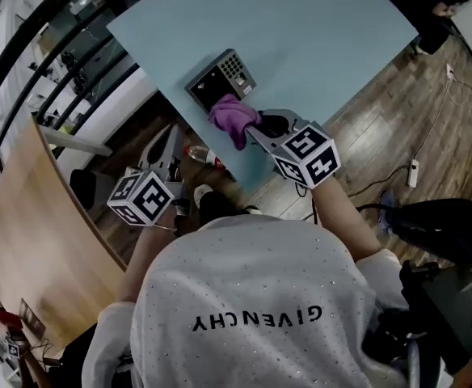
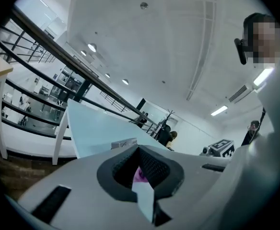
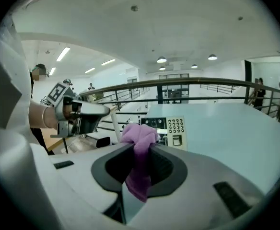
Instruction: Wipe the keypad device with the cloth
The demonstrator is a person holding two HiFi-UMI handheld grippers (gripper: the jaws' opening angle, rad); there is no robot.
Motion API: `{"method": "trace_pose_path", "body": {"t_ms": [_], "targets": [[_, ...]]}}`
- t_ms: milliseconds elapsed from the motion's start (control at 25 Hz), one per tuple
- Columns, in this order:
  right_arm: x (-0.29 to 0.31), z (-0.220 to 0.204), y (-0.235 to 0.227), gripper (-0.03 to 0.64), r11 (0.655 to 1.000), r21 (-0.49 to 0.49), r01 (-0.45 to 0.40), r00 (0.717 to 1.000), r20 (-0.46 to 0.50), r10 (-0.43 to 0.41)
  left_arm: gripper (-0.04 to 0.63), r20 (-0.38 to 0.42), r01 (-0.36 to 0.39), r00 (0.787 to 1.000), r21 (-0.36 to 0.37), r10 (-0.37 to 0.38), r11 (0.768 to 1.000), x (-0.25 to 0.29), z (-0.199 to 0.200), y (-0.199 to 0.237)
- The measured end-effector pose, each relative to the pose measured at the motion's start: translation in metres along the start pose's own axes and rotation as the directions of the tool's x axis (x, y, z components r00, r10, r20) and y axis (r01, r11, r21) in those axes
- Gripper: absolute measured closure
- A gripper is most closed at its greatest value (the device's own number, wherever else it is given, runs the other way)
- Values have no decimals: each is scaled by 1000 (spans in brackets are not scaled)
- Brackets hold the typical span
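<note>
The grey keypad device (image 1: 220, 78) lies near the front left edge of the light blue table (image 1: 317, 39), with its button pad on the right. My right gripper (image 1: 254, 128) is shut on a purple cloth (image 1: 233, 118), whose bunched end rests at the device's near edge. In the right gripper view the cloth (image 3: 139, 133) hangs between the jaws just before the keypad device (image 3: 171, 128). My left gripper (image 1: 174, 130) hovers off the table's left edge, jaws together and holding nothing. Its own view shows the device (image 2: 124, 143) at table level.
A bottle (image 1: 204, 154) lies on the floor under the table's edge. A wooden desk (image 1: 26, 241) stands to the left beside dark railings (image 1: 50, 63). A power strip (image 1: 414, 172) and cables lie on the wood floor at right, near a black chair (image 1: 442, 225).
</note>
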State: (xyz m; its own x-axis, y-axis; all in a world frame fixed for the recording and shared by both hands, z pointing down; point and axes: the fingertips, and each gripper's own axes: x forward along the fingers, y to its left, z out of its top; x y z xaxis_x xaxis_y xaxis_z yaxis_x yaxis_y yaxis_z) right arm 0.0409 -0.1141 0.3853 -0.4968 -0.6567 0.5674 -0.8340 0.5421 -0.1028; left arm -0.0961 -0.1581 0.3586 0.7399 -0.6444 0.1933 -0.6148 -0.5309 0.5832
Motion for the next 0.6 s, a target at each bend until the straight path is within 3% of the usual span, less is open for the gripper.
{"method": "trace_pose_path", "body": {"t_ms": [160,320,400,480,600], "targets": [[-48,51,-17,548,999,27,45,971,236,-50,595,23,-25,999,127,22,992,2,10,-30],[-101,78,-22,549,992,9,123,920,373,-118,595,94,3,995,114,-13,993,-9,28,-68],[-118,86,-23,549,989,-3,147,903,408,-133,595,143,34,988,149,-55,988,-14,45,-89],[-130,99,-22,549,986,-37,160,887,443,-128,595,178,101,973,238,-146,966,-17,64,-115],[-154,129,-24,548,975,-95,201,857,500,-128,595,166,203,944,386,-284,900,-18,91,-163]]}}
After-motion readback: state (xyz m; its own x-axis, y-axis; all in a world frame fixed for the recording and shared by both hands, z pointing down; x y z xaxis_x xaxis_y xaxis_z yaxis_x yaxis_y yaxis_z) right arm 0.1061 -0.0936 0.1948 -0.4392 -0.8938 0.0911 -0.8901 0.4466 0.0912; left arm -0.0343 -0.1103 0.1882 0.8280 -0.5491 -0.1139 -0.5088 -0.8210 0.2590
